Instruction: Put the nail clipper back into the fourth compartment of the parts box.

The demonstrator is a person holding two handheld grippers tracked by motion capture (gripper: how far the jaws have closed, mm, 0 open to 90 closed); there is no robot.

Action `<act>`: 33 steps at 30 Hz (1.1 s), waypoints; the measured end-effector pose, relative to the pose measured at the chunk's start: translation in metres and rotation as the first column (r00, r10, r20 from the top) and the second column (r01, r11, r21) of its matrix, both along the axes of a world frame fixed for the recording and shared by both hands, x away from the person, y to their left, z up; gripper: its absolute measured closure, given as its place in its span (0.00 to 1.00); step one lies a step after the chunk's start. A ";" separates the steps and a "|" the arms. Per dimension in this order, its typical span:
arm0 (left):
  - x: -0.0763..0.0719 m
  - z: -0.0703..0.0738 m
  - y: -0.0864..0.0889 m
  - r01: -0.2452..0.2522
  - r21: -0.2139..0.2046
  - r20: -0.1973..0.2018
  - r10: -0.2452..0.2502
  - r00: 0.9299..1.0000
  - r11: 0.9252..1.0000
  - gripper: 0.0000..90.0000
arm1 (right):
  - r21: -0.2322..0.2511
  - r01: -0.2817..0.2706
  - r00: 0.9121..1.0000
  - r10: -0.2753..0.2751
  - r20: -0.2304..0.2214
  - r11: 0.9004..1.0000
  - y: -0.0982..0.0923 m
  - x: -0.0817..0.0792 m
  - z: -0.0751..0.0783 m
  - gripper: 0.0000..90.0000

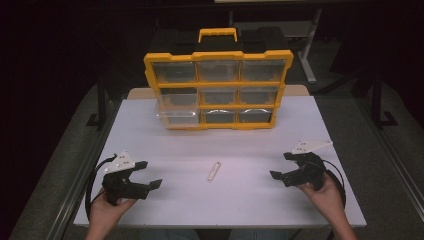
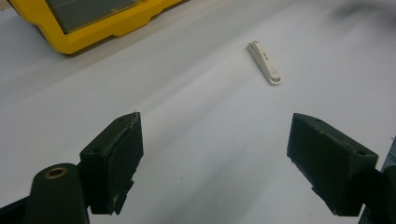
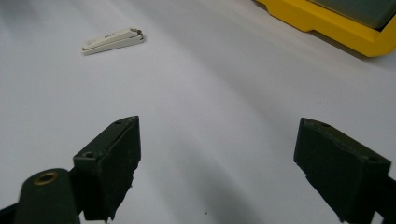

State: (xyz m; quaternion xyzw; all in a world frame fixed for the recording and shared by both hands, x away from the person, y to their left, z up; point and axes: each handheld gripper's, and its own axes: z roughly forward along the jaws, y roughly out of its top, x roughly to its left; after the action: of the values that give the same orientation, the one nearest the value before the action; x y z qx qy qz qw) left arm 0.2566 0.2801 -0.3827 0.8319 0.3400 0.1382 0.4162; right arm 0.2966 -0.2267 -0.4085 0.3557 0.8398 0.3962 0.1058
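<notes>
Nearest the person, the left tongs (image 1: 149, 174) and the right tongs (image 1: 281, 166) are hovering low over the white table (image 1: 250, 200), both standing wide open and gripping nothing. Between them, well apart from either, a small cream nail clipper (image 1: 214, 171) is lying flat on the table; faint marks on its lever are too small to read. Beyond it, a yellow organizer case (image 1: 218, 90) with clear drawers is standing upright, its lower-left drawer (image 1: 176, 115) sticking out. The pick-up is apparently only beginning: next, one tongs needs lowering astride the clipper's narrow sides, then closing.
</notes>
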 end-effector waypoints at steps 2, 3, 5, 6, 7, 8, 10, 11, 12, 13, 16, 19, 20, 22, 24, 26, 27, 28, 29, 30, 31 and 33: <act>0.000 0.000 0.000 0.000 -0.001 0.001 0.000 1.000 1.000 0.20 | -0.005 -0.006 1.000 0.006 -0.003 1.000 0.000 0.000 -0.002 0.16; 0.000 0.000 0.000 0.001 0.000 0.001 -0.001 1.000 1.000 0.20 | -0.008 -0.002 1.000 0.002 -0.009 1.000 0.001 0.000 -0.003 0.16; 0.001 0.000 0.000 0.001 0.000 0.001 -0.001 1.000 1.000 0.20 | -0.010 -0.002 1.000 0.002 -0.012 1.000 0.001 0.000 -0.003 0.16; 0.000 0.000 0.000 0.003 -0.001 0.003 -0.003 1.000 1.000 0.20 | -0.008 0.000 1.000 0.000 -0.017 1.000 0.001 0.000 -0.004 0.16; 0.000 0.000 0.000 0.001 -0.007 0.004 -0.001 1.000 1.000 0.20 | -0.007 0.001 1.000 -0.001 -0.021 1.000 0.001 0.000 -0.004 0.16; 0.000 0.001 0.000 0.001 -0.007 0.004 -0.001 1.000 1.000 0.20 | -0.012 -0.007 1.000 0.007 -0.012 1.000 0.001 0.001 -0.005 0.16; 0.000 0.001 0.000 0.001 -0.006 0.005 -0.001 1.000 1.000 0.20 | -0.012 -0.007 1.000 0.007 -0.012 1.000 0.001 0.001 -0.005 0.16; 0.000 0.001 0.000 0.001 -0.007 0.006 -0.001 1.000 1.000 0.20 | -0.009 -0.006 1.000 0.005 -0.013 1.000 0.001 0.001 -0.005 0.16; 0.000 0.001 0.001 0.001 -0.009 0.006 -0.001 1.000 1.000 0.20 | -0.008 -0.006 1.000 0.006 -0.012 1.000 0.001 0.001 -0.005 0.16; 0.000 0.001 0.001 0.002 -0.008 0.010 -0.001 1.000 1.000 0.20 | -0.006 -0.004 1.000 0.004 -0.013 1.000 0.001 0.001 -0.005 0.16; -0.001 0.001 0.001 0.003 -0.012 0.014 -0.003 1.000 1.000 0.20 | -0.005 -0.008 1.000 0.008 -0.013 1.000 0.001 0.002 -0.006 0.16; -0.002 -0.001 0.001 0.001 -0.014 0.010 -0.001 1.000 1.000 0.20 | -0.005 -0.003 1.000 0.003 -0.026 1.000 0.003 0.002 -0.006 0.16; -0.002 -0.001 0.001 -0.004 -0.017 0.003 0.004 1.000 1.000 0.20 | -0.003 -0.004 1.000 0.004 -0.026 1.000 0.004 0.002 -0.006 0.16; -0.002 -0.001 0.002 -0.001 -0.013 0.006 0.001 1.000 1.000 0.20 | -0.004 -0.008 1.000 0.008 -0.025 1.000 0.005 0.003 -0.006 0.16; -0.002 0.000 0.002 -0.003 -0.012 0.014 0.003 1.000 1.000 0.20 | -0.002 -0.015 1.000 0.015 -0.020 1.000 0.007 0.003 -0.006 0.16; -0.003 0.000 0.002 -0.007 -0.024 0.015 0.008 1.000 1.000 0.20 | -0.003 -0.016 1.000 0.015 -0.027 1.000 0.008 0.003 -0.007 0.16; -0.003 0.000 0.001 -0.007 -0.022 0.017 0.007 1.000 1.000 0.20 | -0.004 -0.016 0.999 0.016 -0.031 1.000 0.008 0.003 -0.007 0.16; -0.003 0.000 0.001 -0.006 -0.020 0.018 0.006 1.000 1.000 0.20 | -0.004 -0.019 0.999 0.019 -0.029 1.000 0.009 0.004 -0.007 0.16; -0.003 0.000 0.001 -0.005 -0.020 0.018 0.006 1.000 1.000 0.20 | -0.002 -0.021 0.999 0.021 -0.027 1.000 0.010 0.004 -0.007 0.16; -0.003 0.000 0.001 -0.005 -0.020 0.018 0.006 1.000 1.000 0.20 | -0.002 -0.021 0.999 0.021 -0.027 1.000 0.010 0.004 -0.007 0.16; -0.003 0.000 0.001 -0.005 -0.020 0.018 0.006 1.000 1.000 0.20 | -0.003 -0.023 0.999 0.023 -0.026 1.000 0.010 0.004 -0.007 0.16; -0.003 0.001 0.001 -0.006 -0.023 0.019 0.007 1.000 1.000 0.20 | 0.003 -0.031 0.999 0.031 -0.030 1.000 0.013 0.005 -0.006 0.16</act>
State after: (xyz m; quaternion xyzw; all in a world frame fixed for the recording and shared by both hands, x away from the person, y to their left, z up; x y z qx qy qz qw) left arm 0.2535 0.2813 -0.3820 0.8246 0.3403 0.1435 0.4285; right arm 0.3017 -0.2133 -0.4150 0.3486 0.8462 0.3936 0.0864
